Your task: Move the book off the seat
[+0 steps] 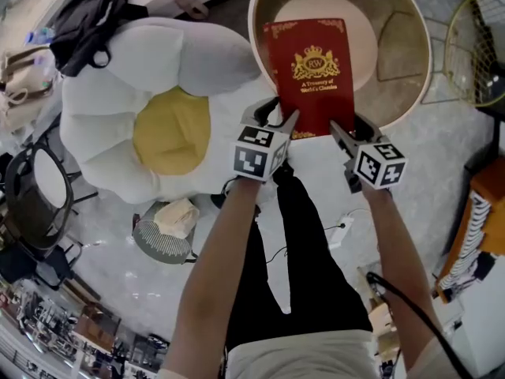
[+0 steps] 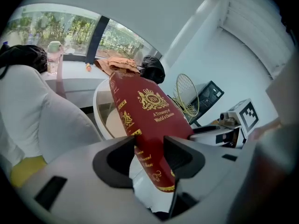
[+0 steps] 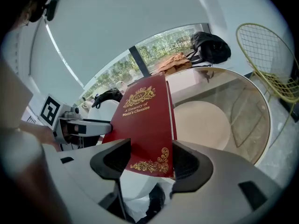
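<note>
Overhead, a red book [image 1: 309,73] hangs over the near edge of a round table [image 1: 418,93], clear of the white cushion seat [image 1: 118,93] at its left. The left gripper [image 1: 282,121] and right gripper [image 1: 345,133] each clamp a bottom corner, hiding both. The table's far edge is cut off; a black bag [image 1: 91,14] covers the seat's far corner.

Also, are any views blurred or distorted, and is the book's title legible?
Head view: sharp, evenly lit, title on the red book legible. Left gripper view: strong fisheye, dark corners, title readable. Right gripper view: same fisheye, title readable.
</note>
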Action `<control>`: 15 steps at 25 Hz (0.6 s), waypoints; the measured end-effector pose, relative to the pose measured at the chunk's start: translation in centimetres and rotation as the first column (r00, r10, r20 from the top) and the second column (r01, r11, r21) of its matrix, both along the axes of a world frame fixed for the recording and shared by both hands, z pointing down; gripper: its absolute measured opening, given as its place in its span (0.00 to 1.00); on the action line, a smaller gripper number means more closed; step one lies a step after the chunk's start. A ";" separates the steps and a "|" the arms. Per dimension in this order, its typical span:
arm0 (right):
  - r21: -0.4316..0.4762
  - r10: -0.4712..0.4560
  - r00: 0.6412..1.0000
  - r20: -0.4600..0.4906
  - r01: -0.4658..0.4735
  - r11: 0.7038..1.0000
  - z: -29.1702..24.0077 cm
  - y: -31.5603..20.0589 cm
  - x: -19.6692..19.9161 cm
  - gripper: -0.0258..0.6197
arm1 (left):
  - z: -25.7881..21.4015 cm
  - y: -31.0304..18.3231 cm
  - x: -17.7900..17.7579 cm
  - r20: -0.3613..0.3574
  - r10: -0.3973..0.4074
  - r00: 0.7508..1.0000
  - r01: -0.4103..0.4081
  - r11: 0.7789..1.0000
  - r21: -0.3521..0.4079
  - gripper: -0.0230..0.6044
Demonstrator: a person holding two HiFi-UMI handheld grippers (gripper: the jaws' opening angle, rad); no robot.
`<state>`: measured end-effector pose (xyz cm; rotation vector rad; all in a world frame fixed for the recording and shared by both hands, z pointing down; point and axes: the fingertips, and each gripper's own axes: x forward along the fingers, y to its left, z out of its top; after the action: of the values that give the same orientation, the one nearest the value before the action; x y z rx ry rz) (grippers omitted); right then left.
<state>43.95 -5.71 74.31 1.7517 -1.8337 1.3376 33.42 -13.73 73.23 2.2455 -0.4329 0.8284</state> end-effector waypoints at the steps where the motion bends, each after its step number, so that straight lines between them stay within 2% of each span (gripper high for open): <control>1: -0.004 0.015 1.000 0.001 -0.015 1.000 0.3 0.1 0.4 0.47 | 0.2 0.0 0.5 0.001 0.015 1.000 -0.015 1.000 -0.003 0.34; 7: -0.036 0.085 0.996 0.001 -0.085 0.996 2.1 0.6 1.2 0.47 | 2.3 -0.3 2.2 0.025 0.091 0.996 -0.090 0.995 -0.039 0.34; 15: -0.076 0.133 0.991 0.005 -0.132 0.988 4.1 0.8 1.8 0.47 | 4.6 -0.6 3.2 0.067 0.136 0.988 -0.132 0.990 -0.054 0.34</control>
<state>45.76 -4.95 78.39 1.8589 -1.6749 1.4475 36.59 -14.32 77.84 2.2236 -0.2928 0.9795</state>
